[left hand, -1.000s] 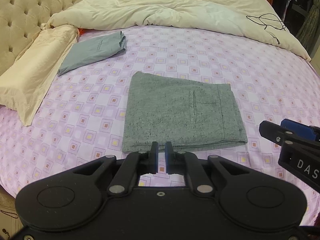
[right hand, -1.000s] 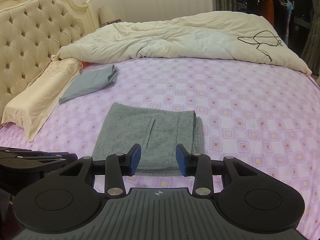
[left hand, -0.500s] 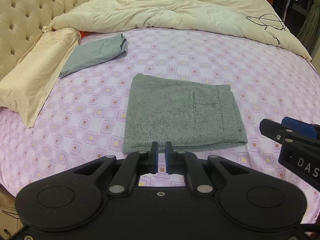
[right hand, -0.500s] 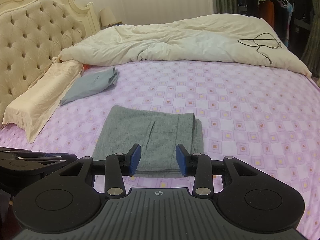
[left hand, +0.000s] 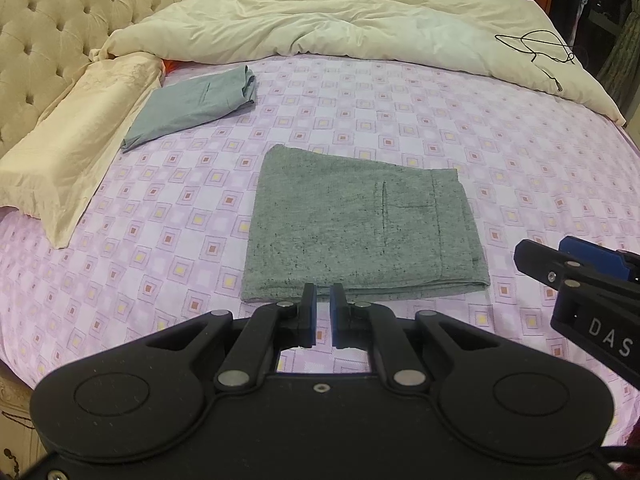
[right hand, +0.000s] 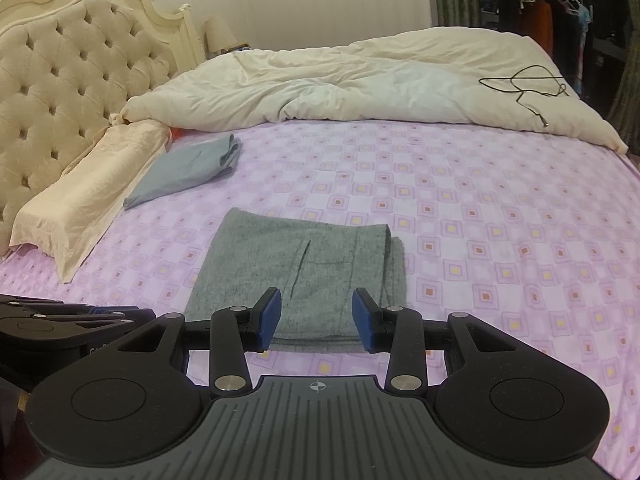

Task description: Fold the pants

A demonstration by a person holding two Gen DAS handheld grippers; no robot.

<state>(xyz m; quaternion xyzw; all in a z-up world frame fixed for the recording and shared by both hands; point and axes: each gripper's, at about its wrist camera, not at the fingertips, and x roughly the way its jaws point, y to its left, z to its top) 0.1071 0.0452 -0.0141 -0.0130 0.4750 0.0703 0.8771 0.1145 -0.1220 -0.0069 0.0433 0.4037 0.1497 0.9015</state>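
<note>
The grey pants (left hand: 360,236) lie already folded into a neat rectangle at the centre of both frames, flat on the purple checked bedsheet (left hand: 500,140), with the layered open edges at the right and the near edge just ahead of my fingertips.

My left gripper (left hand: 323,300) has its fingers drawn almost together with only a slit between them, holding nothing. My right gripper (right hand: 316,316) stands spread wide, also empty, hovering short of the near edge of the fabric. Neither touches the cloth.

To my eye the folding looks done or nearly so, and the main risk now is undoing it. If I dip either claw while moving away, a fingertip could catch the near fold and drag the top layer askew. The stacked edges at centre right of the right wrist view look loosest; a brush there would fan them open. My two grippers also sit near each other, the right one showing at the lower right of the left wrist view, so a careless swing could knock them together.

There is plenty of bare sheet right of the pants. The left is tighter: a folded blue-grey garment (left hand: 192,108) and a cream pillow (left hand: 72,152) occupy the upper left. A cream duvet (left hand: 340,20) with a black cable (left hand: 536,44) on it bounds the top.
</note>
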